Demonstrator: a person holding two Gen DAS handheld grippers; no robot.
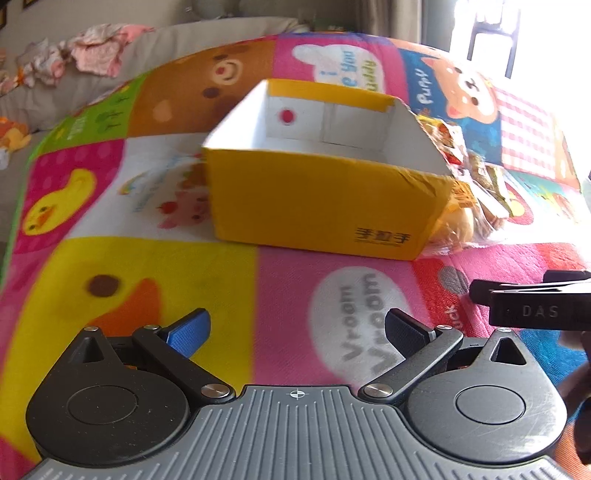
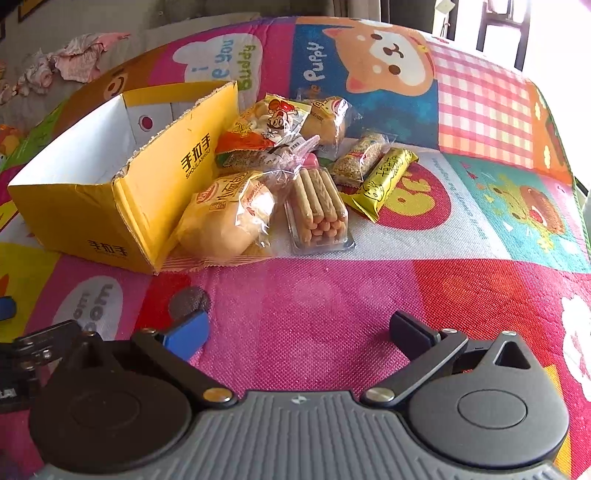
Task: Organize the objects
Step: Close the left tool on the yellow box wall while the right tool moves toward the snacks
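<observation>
A yellow cardboard box (image 1: 317,206), open on top and showing nothing inside, stands on the colourful play mat; it also shows in the right wrist view (image 2: 133,206). Right of the box lies a pile of wrapped snacks: a bread bun pack (image 2: 221,218), a clear tray of biscuit sticks (image 2: 317,206), a yellow bar wrapper (image 2: 384,181), a sesame bar (image 2: 360,157), a cartoon-print bag (image 2: 266,125) and another bun (image 2: 325,118). My left gripper (image 1: 295,328) is open and empty, in front of the box. My right gripper (image 2: 299,332) is open and empty, short of the snacks.
The play mat (image 2: 480,229) covers the surface. A grey sofa with pink clothes (image 1: 99,48) lies beyond at the far left. A bright window and dark chair frame (image 2: 502,26) stand at the far right. The right gripper's body (image 1: 535,306) shows at the left view's right edge.
</observation>
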